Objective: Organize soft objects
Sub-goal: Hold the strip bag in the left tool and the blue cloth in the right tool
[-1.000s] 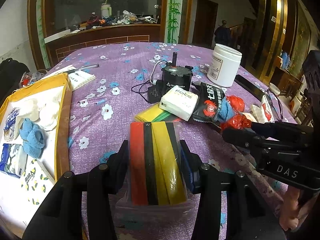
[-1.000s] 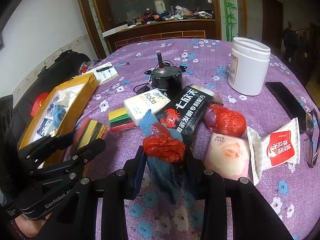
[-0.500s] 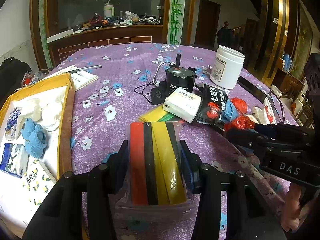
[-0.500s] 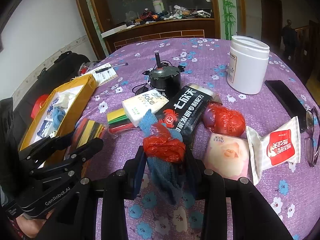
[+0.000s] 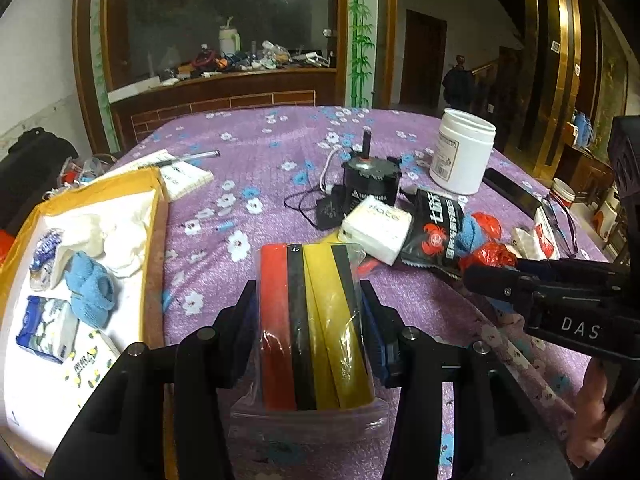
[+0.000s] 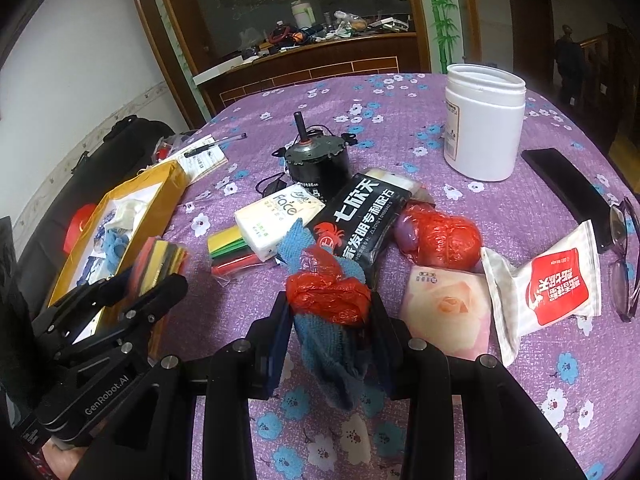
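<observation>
My left gripper [image 5: 308, 304] is shut on a clear bag of red, black and yellow foam strips [image 5: 312, 320], held above the purple flowered tablecloth. My right gripper [image 6: 330, 312] is shut on a blue knit cloth with a red plastic bag [image 6: 326, 294] bunched on it. The yellow box [image 5: 158, 216] stands at the left and holds a blue knit cloth [image 5: 90, 288], white cloth and tissue packs. A second strip bundle [image 6: 232, 250], a Face tissue pack [image 6: 280, 216], a red bag bundle [image 6: 440, 236] and a rose tissue pack [image 6: 448, 312] lie on the table.
A black motor [image 6: 316, 160] with a cable, a white jar [image 6: 484, 120], a black snack packet [image 6: 360, 216], a white and red snack packet [image 6: 552, 284], glasses [image 6: 624, 256] and a dark flat case [image 6: 568, 188] lie around. A notepad with pen [image 5: 180, 168] sits beyond the box.
Both grippers keep their loads. The left wrist view has risen and tilted slightly, so the table items appear a little lower and farther; the right gripper has hardly moved.
</observation>
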Demonstrator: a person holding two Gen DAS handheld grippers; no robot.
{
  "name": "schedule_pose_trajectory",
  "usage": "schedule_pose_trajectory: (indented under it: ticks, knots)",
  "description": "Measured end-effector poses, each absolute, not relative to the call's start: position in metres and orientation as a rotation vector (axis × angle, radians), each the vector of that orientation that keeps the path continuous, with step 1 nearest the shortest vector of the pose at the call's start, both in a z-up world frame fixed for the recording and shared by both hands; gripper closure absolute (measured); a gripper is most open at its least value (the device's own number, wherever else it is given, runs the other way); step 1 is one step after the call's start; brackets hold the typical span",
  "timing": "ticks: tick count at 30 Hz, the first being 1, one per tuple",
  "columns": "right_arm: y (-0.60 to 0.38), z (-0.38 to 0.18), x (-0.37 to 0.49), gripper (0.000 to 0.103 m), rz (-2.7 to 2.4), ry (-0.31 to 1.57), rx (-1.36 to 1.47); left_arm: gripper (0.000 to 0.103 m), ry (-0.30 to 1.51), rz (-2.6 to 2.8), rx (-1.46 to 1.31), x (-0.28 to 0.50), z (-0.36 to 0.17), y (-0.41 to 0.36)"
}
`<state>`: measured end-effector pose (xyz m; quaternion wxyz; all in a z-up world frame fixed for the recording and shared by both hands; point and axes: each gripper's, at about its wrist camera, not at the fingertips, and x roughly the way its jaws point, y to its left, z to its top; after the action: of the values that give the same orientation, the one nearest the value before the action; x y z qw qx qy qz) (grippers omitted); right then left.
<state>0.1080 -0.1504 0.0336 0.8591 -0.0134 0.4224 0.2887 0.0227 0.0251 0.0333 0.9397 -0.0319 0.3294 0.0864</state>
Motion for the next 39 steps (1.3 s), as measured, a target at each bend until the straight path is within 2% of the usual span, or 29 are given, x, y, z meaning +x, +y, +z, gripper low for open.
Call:
schedule_pose_trajectory:
  ticks: [18, 39]
  knots:
    - [-0.146, 0.038, 0.101, 0.065, 0.63, 0.853, -0.027, 0.057, 0.548, 0.332, 0.107, 0.014, 0.045, 0.01]
    - [-0.142, 0.035, 0.1, 0.065, 0.637, 0.847, -0.038, 0.057, 0.511, 0.349, 0.123, 0.007, 0.051, 0.007]
